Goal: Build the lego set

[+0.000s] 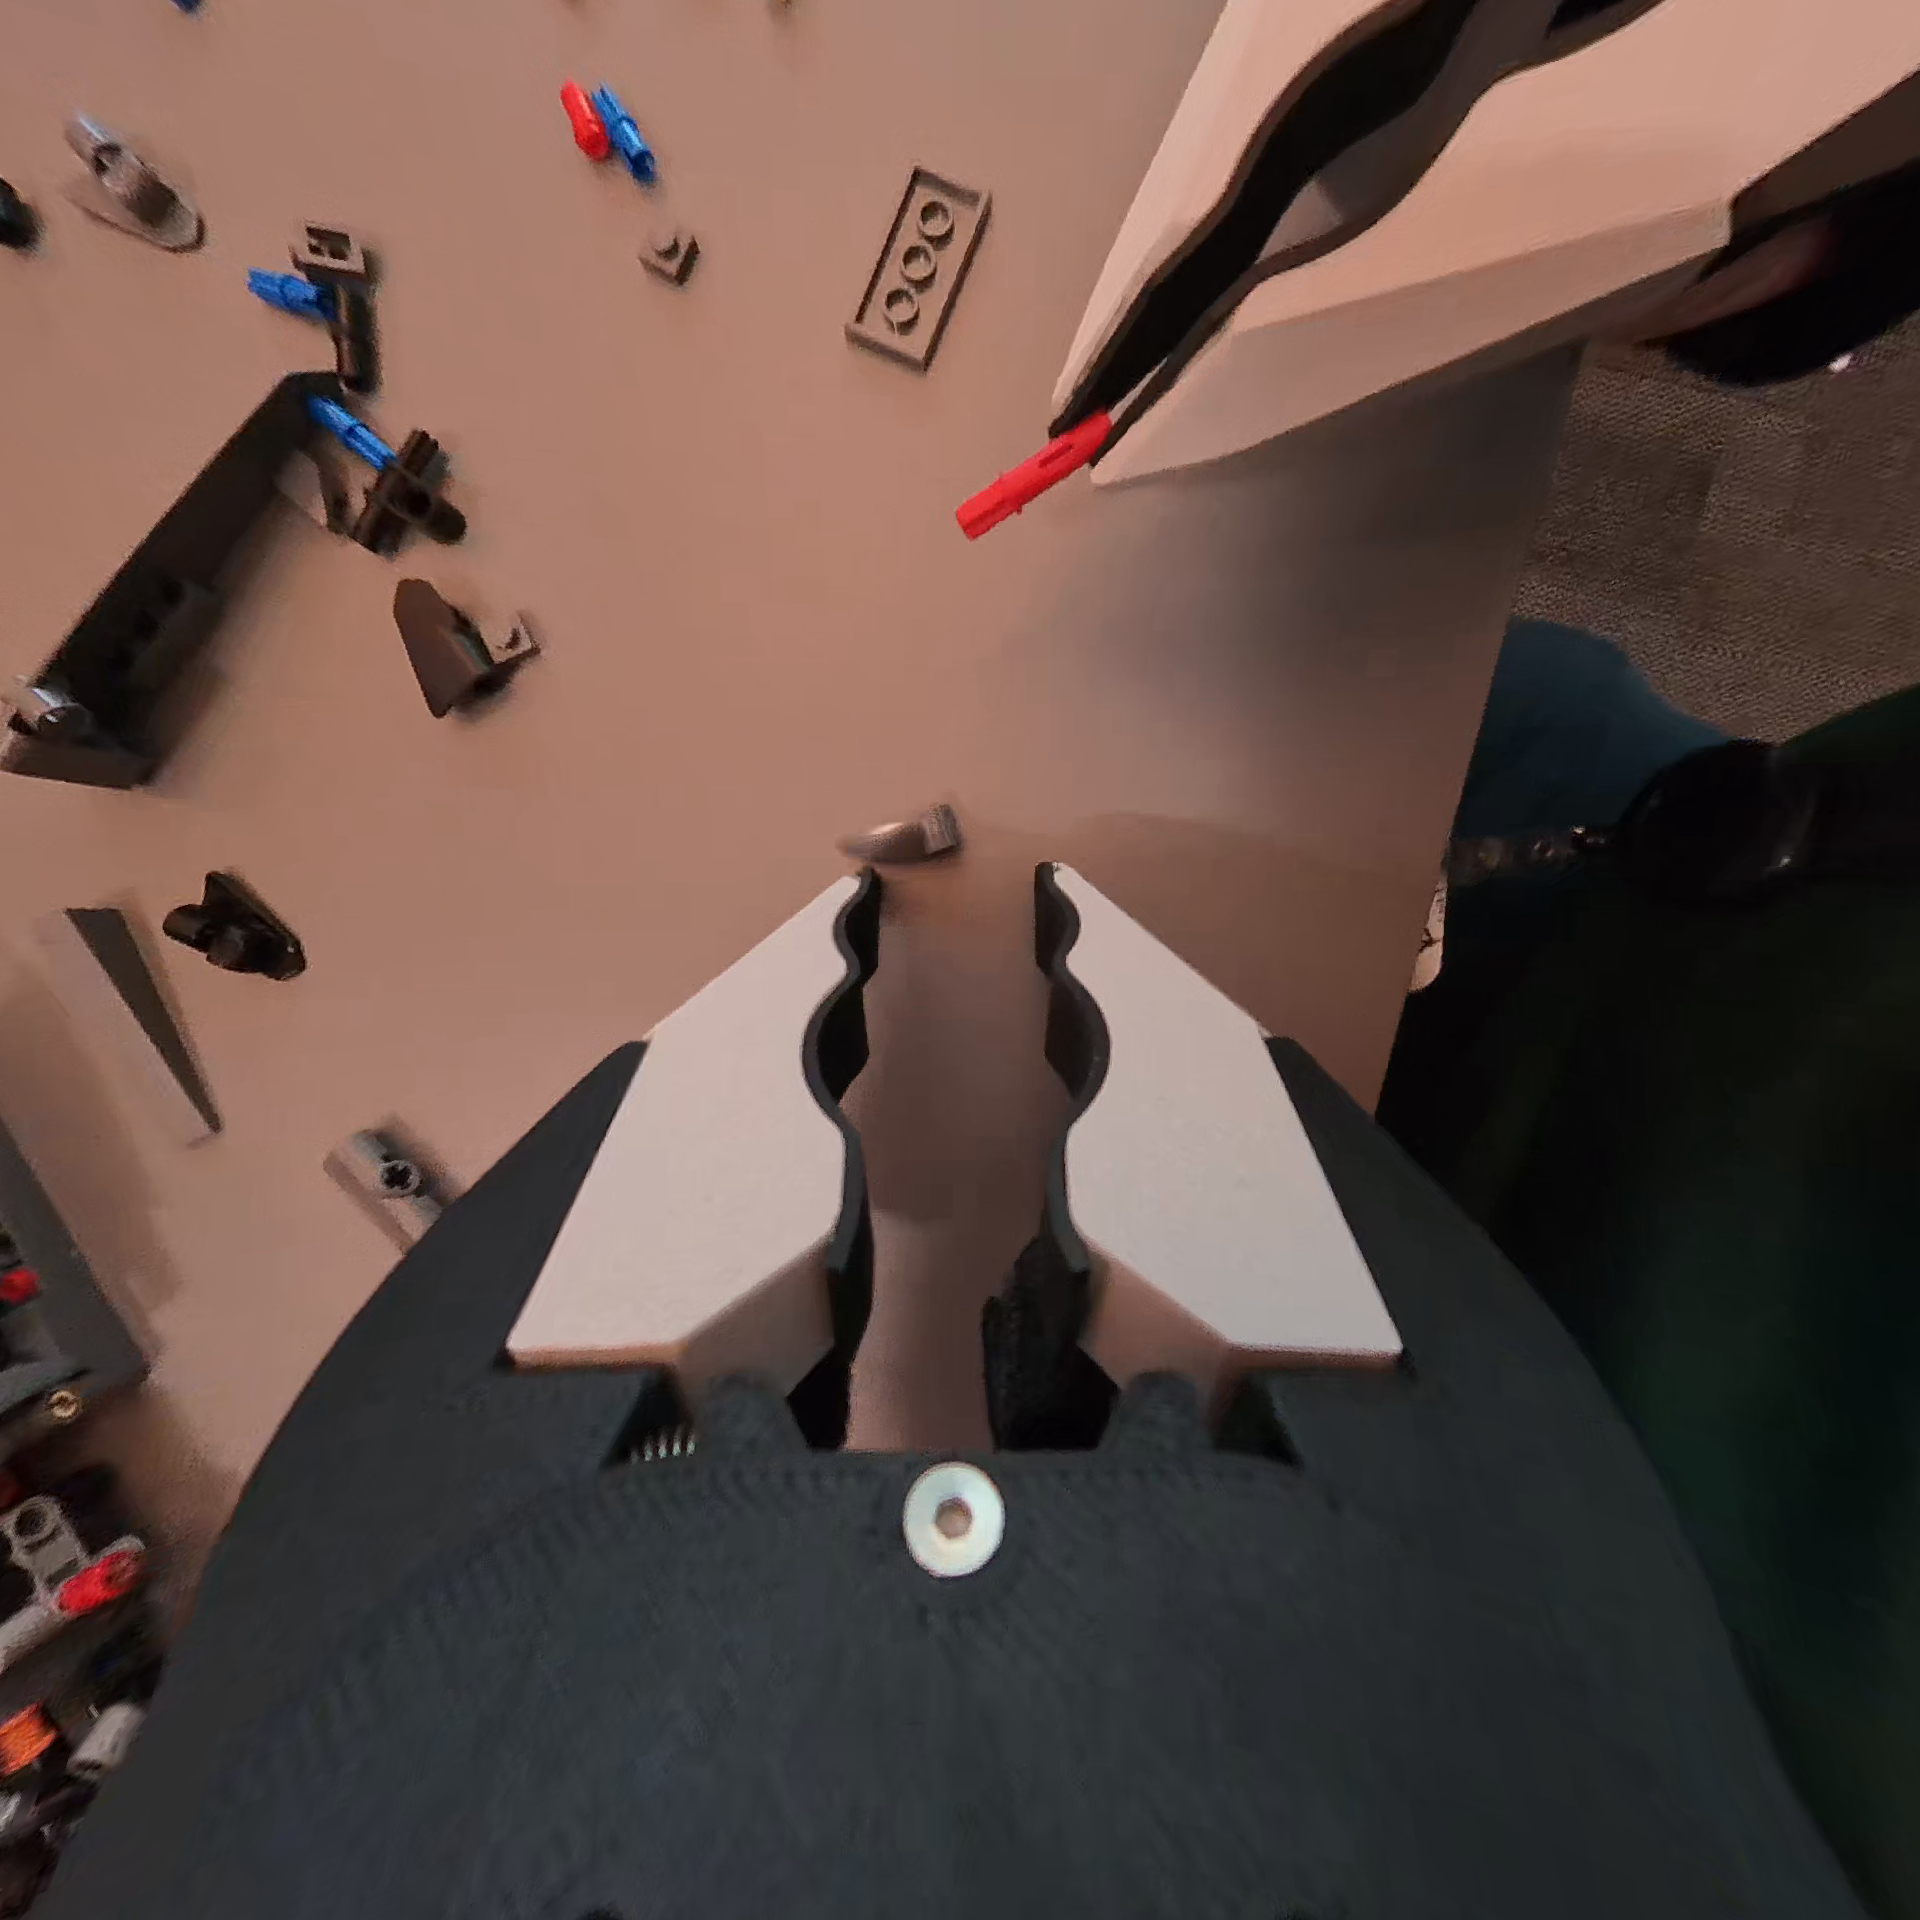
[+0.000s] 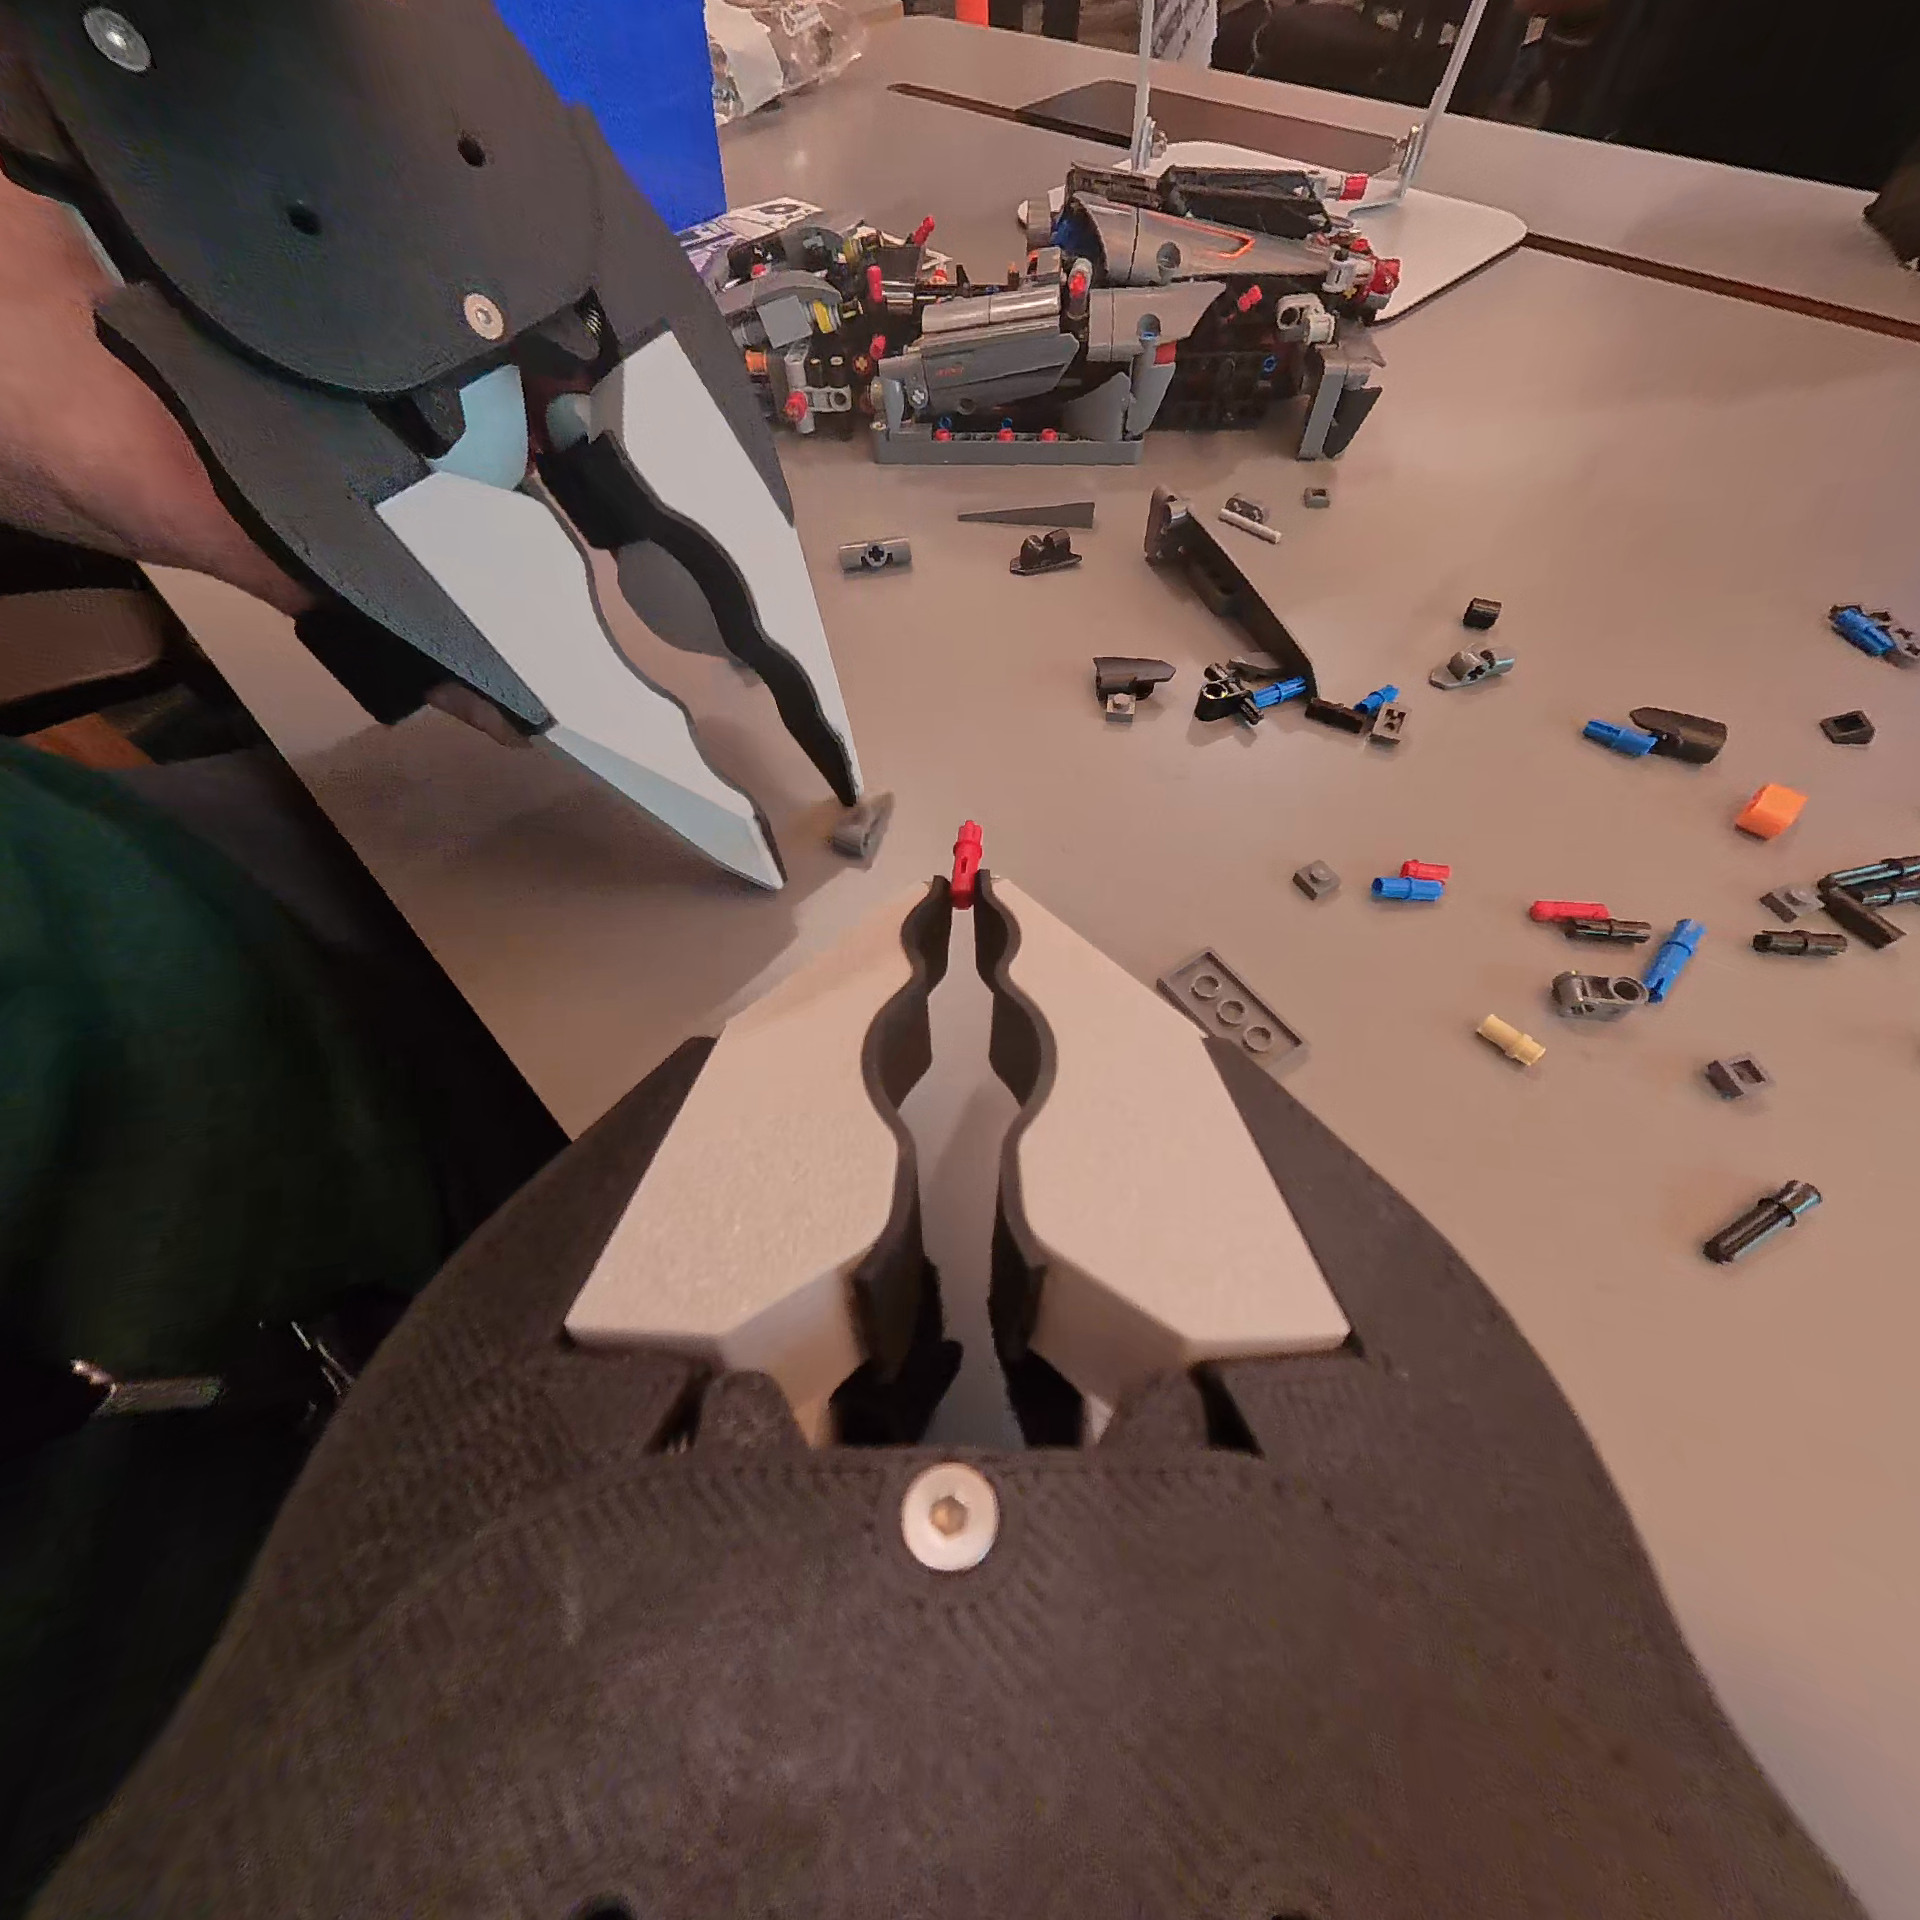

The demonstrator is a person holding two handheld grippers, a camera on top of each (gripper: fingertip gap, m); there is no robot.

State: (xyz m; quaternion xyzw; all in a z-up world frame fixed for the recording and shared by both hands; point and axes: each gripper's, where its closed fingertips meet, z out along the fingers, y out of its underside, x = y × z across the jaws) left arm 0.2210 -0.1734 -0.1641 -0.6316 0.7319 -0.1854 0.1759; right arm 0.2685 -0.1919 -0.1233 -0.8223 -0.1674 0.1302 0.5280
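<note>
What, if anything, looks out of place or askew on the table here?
Nothing looks damaged or spilled. Loose Lego pieces lie scattered, as expected mid-build. The right gripper pinches a red pin by one end; the open left gripper hovers at a small grey piece near the table edge.

A wide grey table [image 2: 1558,540] with a smooth matte top fills most of both views under warm indoor light. Beyond its edge lies grey carpet [image 1: 1704,540]. A pale flat stand base [image 2: 1455,244] with thin metal legs rests on the far side, near a blue panel [image 2: 623,104]. The background behind is dark.
</note>
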